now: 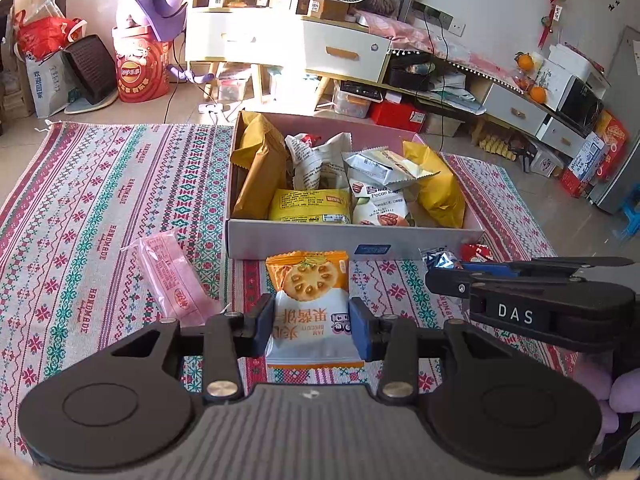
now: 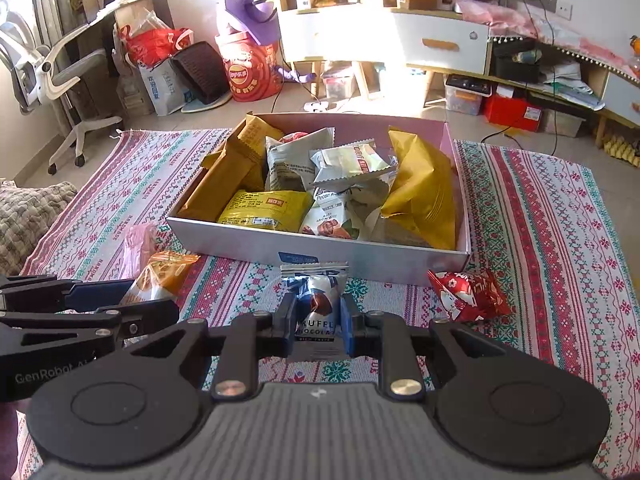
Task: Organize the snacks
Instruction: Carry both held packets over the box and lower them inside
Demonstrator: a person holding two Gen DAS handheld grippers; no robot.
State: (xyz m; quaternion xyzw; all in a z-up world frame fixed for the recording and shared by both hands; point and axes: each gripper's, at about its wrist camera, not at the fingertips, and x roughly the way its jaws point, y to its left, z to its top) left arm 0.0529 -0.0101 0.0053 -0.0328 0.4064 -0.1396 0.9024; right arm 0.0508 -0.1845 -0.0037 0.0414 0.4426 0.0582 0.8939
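Observation:
An open cardboard box (image 1: 352,236) (image 2: 320,246) on the patterned rug holds several snack packets, among them a yellow pack (image 1: 308,205) and a pecan pack (image 2: 332,216). My left gripper (image 1: 313,326) is shut on an orange-and-white jam biscuit packet (image 1: 308,304), lifted just before the box's near wall. My right gripper (image 2: 316,326) is shut on a blue-and-white truffle chocolate packet (image 2: 316,300), also raised in front of the box. A pink wafer packet (image 1: 170,280) lies on the rug at left. A red foil snack (image 2: 468,294) lies on the rug at right.
The striped woven rug (image 1: 80,208) spreads wide around the box. Beyond it stand a white cabinet (image 1: 280,40), a red crisps tub (image 1: 142,68), bags and low shelves. An office chair (image 2: 52,76) stands far left. A knitted cushion (image 2: 28,216) rests at the rug's left edge.

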